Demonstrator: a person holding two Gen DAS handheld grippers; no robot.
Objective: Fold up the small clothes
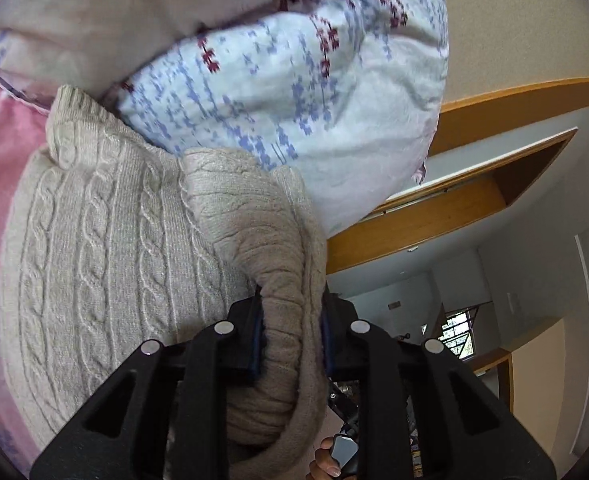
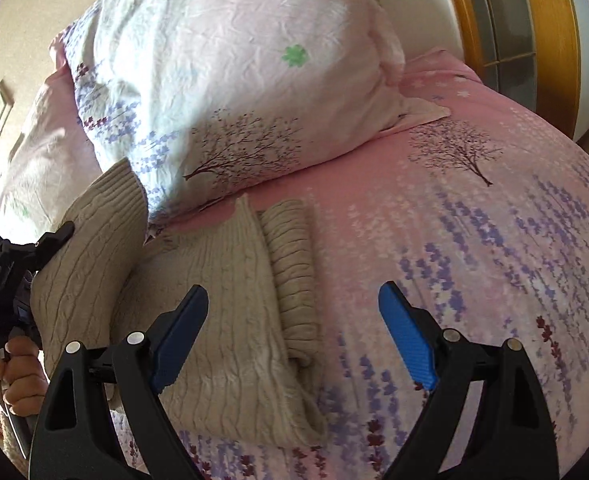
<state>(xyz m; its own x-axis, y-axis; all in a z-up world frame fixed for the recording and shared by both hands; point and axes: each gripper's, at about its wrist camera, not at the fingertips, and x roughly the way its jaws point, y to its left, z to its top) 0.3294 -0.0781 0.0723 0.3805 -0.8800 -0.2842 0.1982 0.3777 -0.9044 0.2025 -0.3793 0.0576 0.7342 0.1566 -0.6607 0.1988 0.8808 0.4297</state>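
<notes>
A beige cable-knit sweater (image 2: 230,300) lies on the pink floral bed sheet (image 2: 474,260), with a ribbed sleeve (image 2: 294,248) folded along its right edge. My left gripper (image 1: 292,320) is shut on a bunched part of the sweater (image 1: 106,248) and holds that side lifted off the bed. In the right wrist view the left gripper (image 2: 54,236) sits at the far left with the raised flap draped against it. My right gripper (image 2: 293,291) hovers open above the sweater's right edge, its blue pads (image 2: 406,340) wide apart and touching nothing.
A big floral pillow (image 2: 214,80) leans just behind the sweater, and it shows in the left view too as the pillow (image 1: 294,80). A person's hand (image 2: 18,372) grips the left tool. A wooden door frame (image 1: 434,220) and a wood-framed glass panel (image 2: 514,20) border the bed.
</notes>
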